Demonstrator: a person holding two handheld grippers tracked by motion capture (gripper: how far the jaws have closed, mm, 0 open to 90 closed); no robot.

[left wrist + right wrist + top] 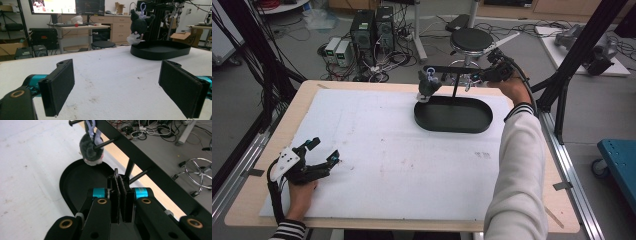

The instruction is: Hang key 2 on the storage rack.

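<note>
While my left gripper (319, 152) rests low at near left of worktop (377, 150), fingers (58, 86) spread wide, holding nothing. Plush toy (428, 85) lies far ahead and to right of it, well apart. My right gripper (484, 76) much nearer toy, up at rack bar (140, 157) above black tray (454, 125), fingers (121, 197) pressed together; nothing between them that I can make out. Toy hangs by lilac clip (90, 126) from peg, long axis vertical, left of right fingers along bar. Toy's face hard to read.
</note>
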